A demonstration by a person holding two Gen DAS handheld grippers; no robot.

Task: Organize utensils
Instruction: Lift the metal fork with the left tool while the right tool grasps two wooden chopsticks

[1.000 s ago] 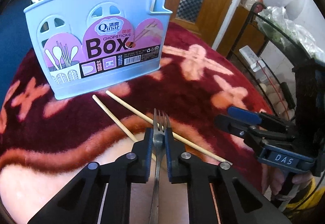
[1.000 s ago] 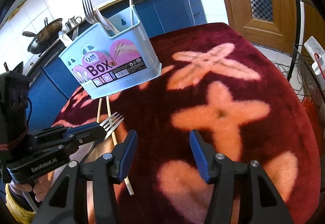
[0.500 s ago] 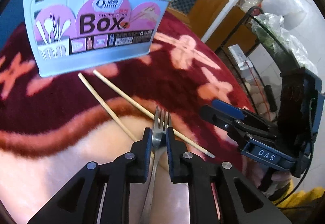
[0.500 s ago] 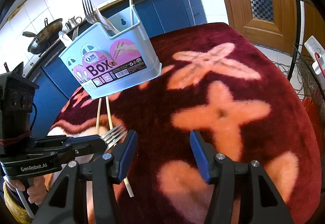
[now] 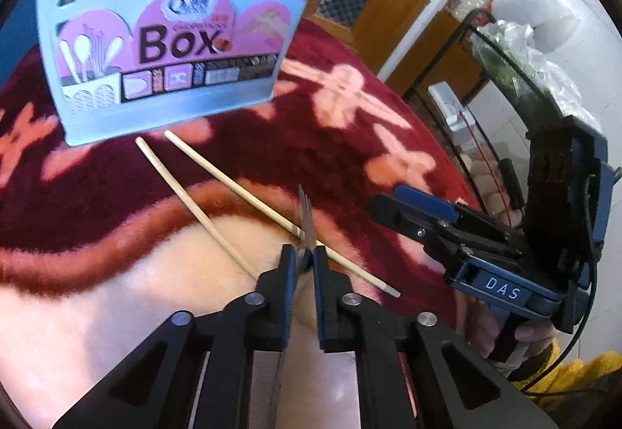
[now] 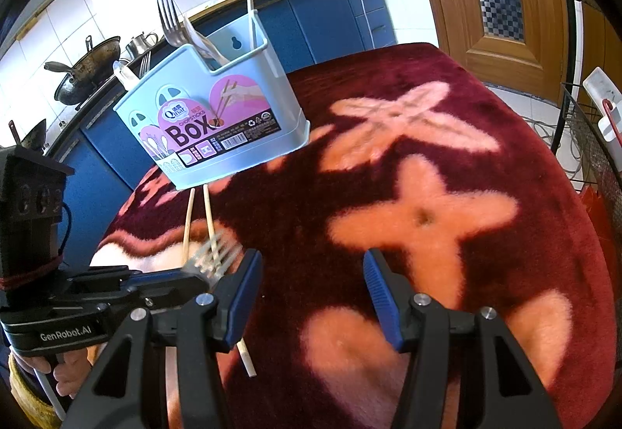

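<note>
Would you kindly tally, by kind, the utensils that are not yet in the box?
Chopsticks: 2, lying on the cloth
Fork: 1, held in the left gripper
Total: 3

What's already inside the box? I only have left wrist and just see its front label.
Observer: Right wrist shows a standing fork in the blue box, tines up.
Operator: Right fingers holding anything?
Observer: No. The right gripper is open with nothing in it, over the red cloth.
Operator: My fork looks edge-on. Orientation?
Observer: The held fork in the left gripper shows its tines spread, pointing toward the box, above the chopsticks.
</note>
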